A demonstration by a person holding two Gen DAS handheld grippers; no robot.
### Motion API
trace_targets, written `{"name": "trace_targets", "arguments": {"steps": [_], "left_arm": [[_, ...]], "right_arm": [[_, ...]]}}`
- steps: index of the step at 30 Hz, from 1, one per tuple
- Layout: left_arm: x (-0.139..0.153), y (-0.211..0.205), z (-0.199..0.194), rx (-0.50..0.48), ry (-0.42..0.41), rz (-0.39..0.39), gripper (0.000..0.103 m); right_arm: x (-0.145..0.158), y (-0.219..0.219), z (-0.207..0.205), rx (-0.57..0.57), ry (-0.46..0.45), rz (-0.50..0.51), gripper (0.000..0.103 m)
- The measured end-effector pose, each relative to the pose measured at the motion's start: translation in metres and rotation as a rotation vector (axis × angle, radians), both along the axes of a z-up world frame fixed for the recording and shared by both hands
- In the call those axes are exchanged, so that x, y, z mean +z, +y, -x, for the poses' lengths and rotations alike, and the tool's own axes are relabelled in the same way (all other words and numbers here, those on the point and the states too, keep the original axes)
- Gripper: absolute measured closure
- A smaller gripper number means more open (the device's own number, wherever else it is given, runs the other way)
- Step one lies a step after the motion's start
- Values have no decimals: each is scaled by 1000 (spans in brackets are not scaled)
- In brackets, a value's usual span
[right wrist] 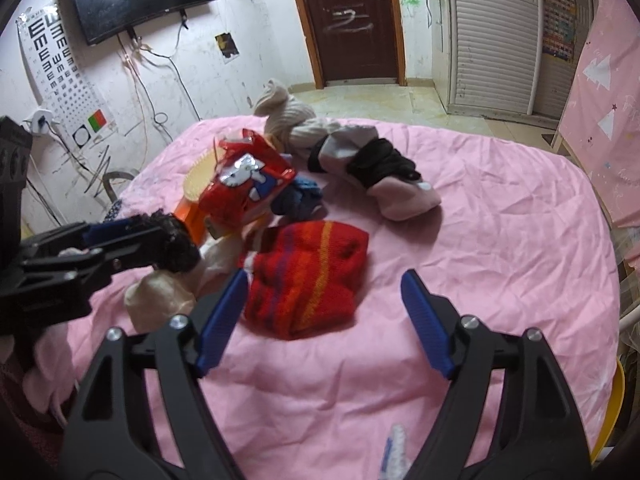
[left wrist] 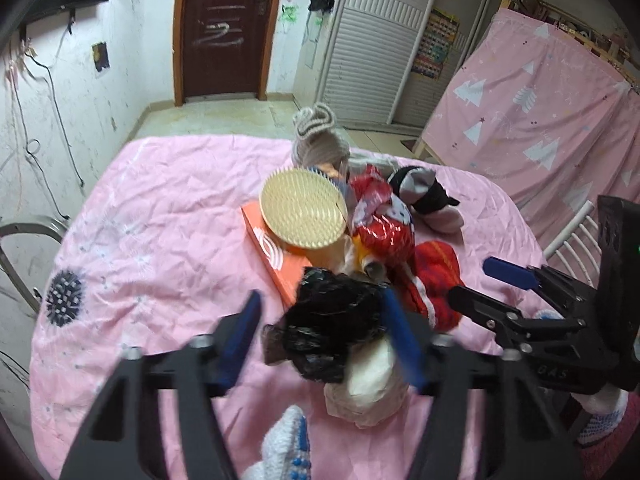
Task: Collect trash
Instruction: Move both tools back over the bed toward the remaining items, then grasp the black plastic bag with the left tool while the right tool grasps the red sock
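Left gripper [left wrist: 320, 296] was closed about halfway and had the crumpled black bag [left wrist: 332, 320] pinched between the blue pads, with the bag bulging out past the tips. That was the trash I was after, sitting dead centre in the left camera, just off the pink cover [left wrist: 160, 220]. A scrunched whitish bag [left wrist: 372, 392] lay right under it at 6 o'clock, touching it.

The rest of the pile sat at 12 o'clock from the black bag: an orange box [left wrist: 272, 256] with a round yellow brush [left wrist: 302, 212] resting on it, and a shiny red snack wrapper [left wrist: 384, 232] leaning against the brush at 3 o'clock.

Right gripper [right wrist: 325, 280] was spread wide and had hold of nothing. From its own camera, a red knitted thing [right wrist: 312, 280] lay flat on the cover just ahead, nearer the left finger, and neither pad touched it. Black and grey socks [right wrist: 376, 168] were further out at 12 o'clock, well apart from the fingers. The left gripper with its black bag came in at 9 o'clock in that view.
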State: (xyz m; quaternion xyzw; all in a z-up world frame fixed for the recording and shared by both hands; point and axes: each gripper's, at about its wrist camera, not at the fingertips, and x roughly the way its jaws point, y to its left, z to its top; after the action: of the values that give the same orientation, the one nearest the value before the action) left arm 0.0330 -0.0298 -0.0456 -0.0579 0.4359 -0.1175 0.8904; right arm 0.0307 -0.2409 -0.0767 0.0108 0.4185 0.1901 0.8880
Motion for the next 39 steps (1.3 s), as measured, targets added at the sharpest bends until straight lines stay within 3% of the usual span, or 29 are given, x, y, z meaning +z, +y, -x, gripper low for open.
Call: {"name": "trace_targets", "arguments": {"steps": [1, 6, 13, 14, 19, 30, 39], "left_arm": [[-1, 0, -1, -8, 7, 11, 76], [4, 5, 3, -5, -22, 42, 95], [22, 20, 10, 22, -80, 71, 97], [25, 22, 11, 25, -86, 74, 97], [33, 27, 14, 38, -106, 78, 97], [46, 19, 22, 26, -136, 57, 97], [61, -7, 28, -14, -167, 26, 97]], "right_arm": [[-1, 2, -2, 4, 4, 3, 28], [-5, 11, -8, 14, 22, 14, 27], [-16, 23, -18, 22, 60, 49, 30], [-17, 24, -18, 23, 63, 52, 34], [-12, 28, -13, 33, 29, 52, 79], [13, 10, 6, -1, -64, 8, 82], [34, -32, 24, -70, -131, -38, 82]]}}
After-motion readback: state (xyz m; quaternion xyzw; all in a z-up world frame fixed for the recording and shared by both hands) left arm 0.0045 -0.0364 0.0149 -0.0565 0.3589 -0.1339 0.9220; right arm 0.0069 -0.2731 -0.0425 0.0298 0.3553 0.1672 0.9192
